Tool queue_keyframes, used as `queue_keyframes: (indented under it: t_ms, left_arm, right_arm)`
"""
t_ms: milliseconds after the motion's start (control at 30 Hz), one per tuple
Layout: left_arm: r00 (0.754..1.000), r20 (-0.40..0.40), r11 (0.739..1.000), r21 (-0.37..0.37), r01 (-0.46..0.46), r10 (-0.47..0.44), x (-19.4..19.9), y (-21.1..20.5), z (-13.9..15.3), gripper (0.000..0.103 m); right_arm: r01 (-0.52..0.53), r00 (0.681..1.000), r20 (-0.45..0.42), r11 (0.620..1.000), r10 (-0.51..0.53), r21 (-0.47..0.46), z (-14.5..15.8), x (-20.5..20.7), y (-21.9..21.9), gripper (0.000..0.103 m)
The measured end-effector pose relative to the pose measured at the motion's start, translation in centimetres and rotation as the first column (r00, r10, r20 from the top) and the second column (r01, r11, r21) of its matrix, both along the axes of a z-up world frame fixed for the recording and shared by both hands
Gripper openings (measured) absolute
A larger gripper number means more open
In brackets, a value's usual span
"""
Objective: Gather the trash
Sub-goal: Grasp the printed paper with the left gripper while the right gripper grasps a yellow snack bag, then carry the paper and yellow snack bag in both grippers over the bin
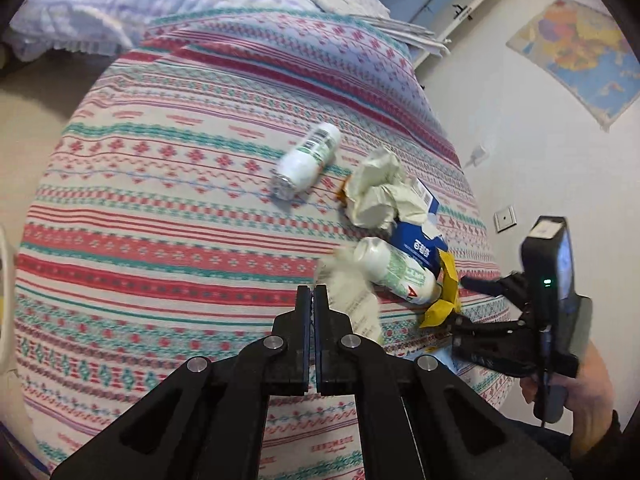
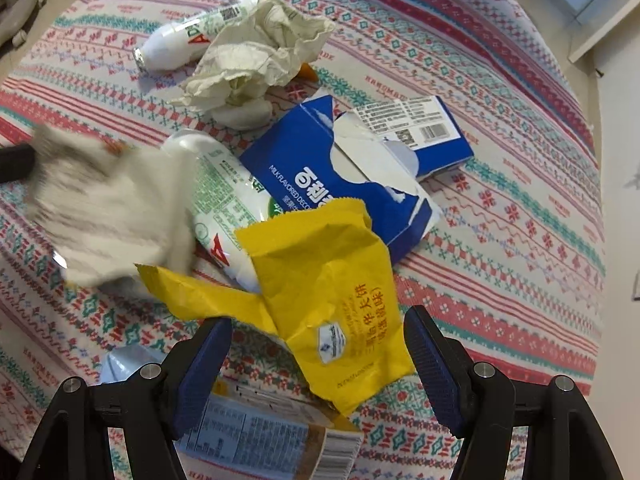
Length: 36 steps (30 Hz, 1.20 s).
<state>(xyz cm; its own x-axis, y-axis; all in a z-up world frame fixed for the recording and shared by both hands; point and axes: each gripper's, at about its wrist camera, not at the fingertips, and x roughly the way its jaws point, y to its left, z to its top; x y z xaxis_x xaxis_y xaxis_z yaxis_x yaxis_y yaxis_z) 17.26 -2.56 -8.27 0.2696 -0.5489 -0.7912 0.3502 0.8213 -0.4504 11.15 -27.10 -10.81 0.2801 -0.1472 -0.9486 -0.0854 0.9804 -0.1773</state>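
Observation:
Trash lies on a patterned bedspread (image 1: 160,208). A white bottle (image 1: 306,160) lies alone; it also shows in the right wrist view (image 2: 180,42). Beside it are crumpled paper (image 1: 378,190) (image 2: 260,52), a torn blue carton (image 1: 420,246) (image 2: 340,184), a second white bottle (image 1: 396,270) (image 2: 224,196) and a yellow wrapper (image 1: 442,300) (image 2: 332,292). My left gripper (image 1: 312,296) is shut on a blurred whitish wrapper (image 1: 348,292) (image 2: 108,216). My right gripper (image 2: 316,348) is open around the yellow wrapper's near end; it also shows in the left wrist view (image 1: 468,300).
A pale pillow (image 1: 132,4) lies at the bed's head. A white wall (image 1: 520,140) with a map (image 1: 580,56) and a switch plate (image 1: 505,218) runs along the bed's right side. A printed blue-white packet (image 2: 260,444) lies under my right gripper.

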Motion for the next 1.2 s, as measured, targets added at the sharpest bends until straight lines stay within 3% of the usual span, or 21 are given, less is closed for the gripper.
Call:
queue_keyframes:
  t_ms: [100,167,200,333,567,700,900,1200]
  left_arm:
    - [1.0,0.005,1.0,-0.016,-0.013,0.013,-0.1,1.3,0.8,0.0]
    - [1.0,0.011,0.999,-0.03,-0.022,0.022,-0.2,2.1,1.3,0.0]
    - [0.999,0.015,0.999,-0.039,-0.027,0.028,-0.1,2.2,1.5,0.0]
    - [0.998,0.024,0.997,-0.063,-0.051,0.052,0.0,3.7,2.1,0.0]
    - [0.992,0.039,0.989,-0.101,-0.111,0.116,0.5,6.8,3.6,0.0]
    - [0.986,0.05,0.984,-0.096,-0.152,0.158,0.6,8.8,4.1,0.0]
    - [0.976,0.051,0.974,-0.094,-0.208,0.213,0.7,12.3,4.5,0.0]
    - [0.952,0.087,0.955,-0.072,-0.288,0.294,0.1,18.1,5.5,0.0]
  right_arm:
    - [0.004,1.0,-0.031,0.999,-0.005,-0.036,-1.2,0.6,0.0,0.073]
    - [0.003,0.999,-0.05,0.999,-0.005,-0.051,-1.7,0.8,-0.1,0.05]
    - [0.002,0.998,-0.065,0.999,-0.005,-0.05,-1.9,0.9,-0.3,0.029]
    - [0.016,0.999,-0.041,0.999,-0.018,-0.048,-0.4,0.8,-0.6,0.012]
    - [0.082,0.996,0.042,0.993,-0.078,-0.084,3.0,0.8,-1.3,0.009]
    - [0.104,0.983,0.153,0.994,-0.1,-0.017,6.4,0.4,-0.9,0.009]
    - [0.047,0.956,0.285,0.993,-0.076,0.105,10.0,0.2,2.9,0.009]
    - [-0.108,0.944,0.328,0.977,0.044,0.182,10.4,0.8,10.2,0.009]
